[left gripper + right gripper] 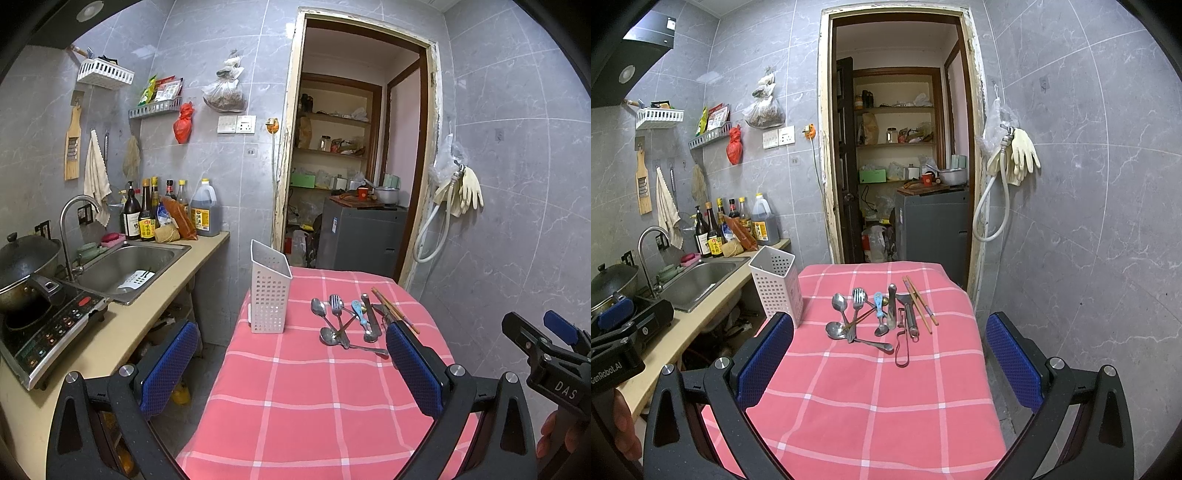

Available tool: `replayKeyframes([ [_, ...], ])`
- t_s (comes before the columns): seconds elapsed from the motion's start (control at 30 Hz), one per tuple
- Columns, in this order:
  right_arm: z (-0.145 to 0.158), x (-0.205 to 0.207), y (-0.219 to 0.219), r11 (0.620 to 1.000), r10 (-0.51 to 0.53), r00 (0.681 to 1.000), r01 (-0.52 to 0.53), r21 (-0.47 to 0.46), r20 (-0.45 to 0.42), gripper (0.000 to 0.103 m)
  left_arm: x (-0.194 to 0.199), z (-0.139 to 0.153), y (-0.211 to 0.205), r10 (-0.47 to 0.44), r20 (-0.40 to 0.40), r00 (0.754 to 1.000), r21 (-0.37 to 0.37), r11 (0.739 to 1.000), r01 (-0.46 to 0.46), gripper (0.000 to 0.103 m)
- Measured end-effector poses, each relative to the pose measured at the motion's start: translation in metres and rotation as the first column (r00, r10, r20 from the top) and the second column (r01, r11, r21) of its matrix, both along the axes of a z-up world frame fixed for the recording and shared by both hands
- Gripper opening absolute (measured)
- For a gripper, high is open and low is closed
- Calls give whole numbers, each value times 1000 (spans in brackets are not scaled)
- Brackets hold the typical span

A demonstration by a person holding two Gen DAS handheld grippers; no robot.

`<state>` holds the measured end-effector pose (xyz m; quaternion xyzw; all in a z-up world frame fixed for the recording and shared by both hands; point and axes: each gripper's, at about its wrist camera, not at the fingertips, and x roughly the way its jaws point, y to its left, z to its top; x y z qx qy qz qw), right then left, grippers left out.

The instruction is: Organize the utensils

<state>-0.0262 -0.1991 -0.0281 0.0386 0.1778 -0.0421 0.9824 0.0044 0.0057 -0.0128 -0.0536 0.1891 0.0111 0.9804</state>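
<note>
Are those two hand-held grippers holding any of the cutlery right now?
No. The left hand-held gripper and right hand-held gripper are both open and empty; the utensils lie untouched on the tablecloth.

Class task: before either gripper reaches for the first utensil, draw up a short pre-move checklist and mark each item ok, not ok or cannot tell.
1. Left gripper open, holding nothing: ok.
2. Right gripper open, holding nothing: ok.
3. Holder upright on the tablecloth: ok.
4. Holder free inside: cannot tell.
5. Utensils separated for a clean pick: not ok; spoons and fork overlap.
6. Chopsticks together at the pile's right edge: ok.
</note>
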Motion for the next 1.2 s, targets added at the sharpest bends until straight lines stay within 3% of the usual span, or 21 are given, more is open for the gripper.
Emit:
replayKeyframes([
  [0.53, -5, 9, -1, 1000, 0, 1000, 0, -12, -5, 102, 2, -5, -5, -8, 3, 1000, 5, 1000, 8, 103],
  [0.73, -5, 37, -7, 1000, 2, 1000, -2, -23, -4, 102, 17, -12, -1, -14, 11, 1000, 7, 1000, 14, 103],
  [1.2, 13, 120, -34, 999, 27, 1000, -26, -43, 10, 102, 106, 7, -26, 12, 18, 1000, -2, 1000, -12, 103],
])
